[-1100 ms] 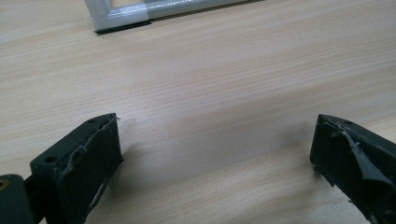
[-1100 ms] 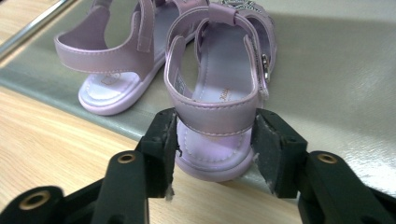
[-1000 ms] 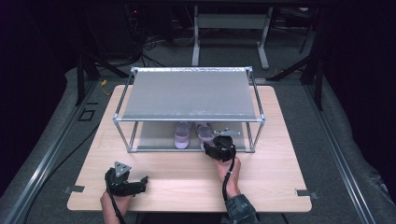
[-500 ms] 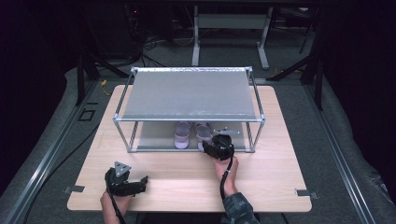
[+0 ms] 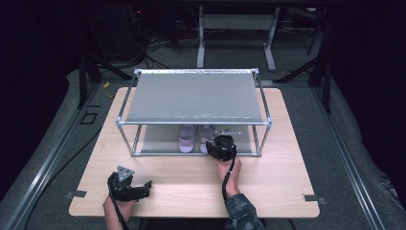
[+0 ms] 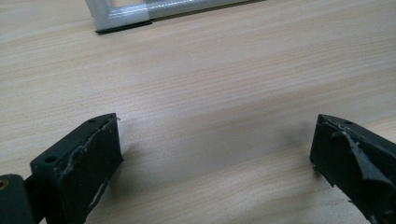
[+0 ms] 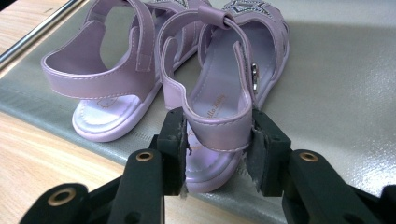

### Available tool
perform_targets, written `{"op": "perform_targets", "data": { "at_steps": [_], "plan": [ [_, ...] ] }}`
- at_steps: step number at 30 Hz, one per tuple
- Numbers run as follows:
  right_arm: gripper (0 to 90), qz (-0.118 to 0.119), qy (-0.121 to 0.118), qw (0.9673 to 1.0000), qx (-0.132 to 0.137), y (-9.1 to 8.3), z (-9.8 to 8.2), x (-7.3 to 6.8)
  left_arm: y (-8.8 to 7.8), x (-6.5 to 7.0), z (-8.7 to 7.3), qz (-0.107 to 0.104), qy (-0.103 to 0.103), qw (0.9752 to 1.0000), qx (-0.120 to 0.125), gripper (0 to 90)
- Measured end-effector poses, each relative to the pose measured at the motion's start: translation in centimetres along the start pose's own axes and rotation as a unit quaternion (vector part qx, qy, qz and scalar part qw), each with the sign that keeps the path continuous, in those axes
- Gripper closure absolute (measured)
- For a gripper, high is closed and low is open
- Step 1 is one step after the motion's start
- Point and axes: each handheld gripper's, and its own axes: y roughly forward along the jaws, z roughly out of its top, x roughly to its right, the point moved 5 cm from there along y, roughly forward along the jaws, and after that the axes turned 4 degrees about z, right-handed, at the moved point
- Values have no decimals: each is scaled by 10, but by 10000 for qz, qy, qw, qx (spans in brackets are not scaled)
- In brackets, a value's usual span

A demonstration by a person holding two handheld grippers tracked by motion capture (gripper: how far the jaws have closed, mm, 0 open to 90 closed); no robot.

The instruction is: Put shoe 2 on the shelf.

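Since a second ago little has shifted: the right tongs (image 7: 217, 149) stay clamped on the heel strap of the right sandal (image 7: 233, 79), at the near edge of the rack's (image 5: 194, 98) lower shelf (image 7: 336, 93), beside the left sandal (image 7: 112, 79). The right hand (image 5: 229, 172) reaches forward from the near side. The left tongs (image 6: 212, 158) rest spread apart over bare desk (image 6: 210, 70) near the left front corner, well clear of the rack.
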Motion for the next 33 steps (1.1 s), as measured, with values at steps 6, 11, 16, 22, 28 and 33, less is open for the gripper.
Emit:
{"op": "perform_targets", "data": {
  "at_steps": [6, 11, 16, 22, 28, 33],
  "plan": [
    [624, 156, -8, 9999, 4, 4, 2, 2, 0, 0, 0, 6, -2, 10000, -5, 18],
    [621, 116, -30, 9999, -19, 5, 2, -1, 0, 0, 0, 13, 2, 10000, -2, 18],
    [608, 67, -55, 10000, -45, 6, 3, 1, 0, 0, 0, 13, -10, 10000, 6, 19],
    [437, 280, -149, 9994, -118, 2, 2, -2, 0, 0, 0, 11, -10, 10000, 6, 19],
    [244, 75, -311, 9994, -127, -13, -3, -6, 0, 0, 0, 14, -9, 10000, 7, 19],
    [148, 188, -467, 9985, -212, -35, -13, -3, 0, 0, 0, 15, -8, 10000, 8, 19]
  ]
}}
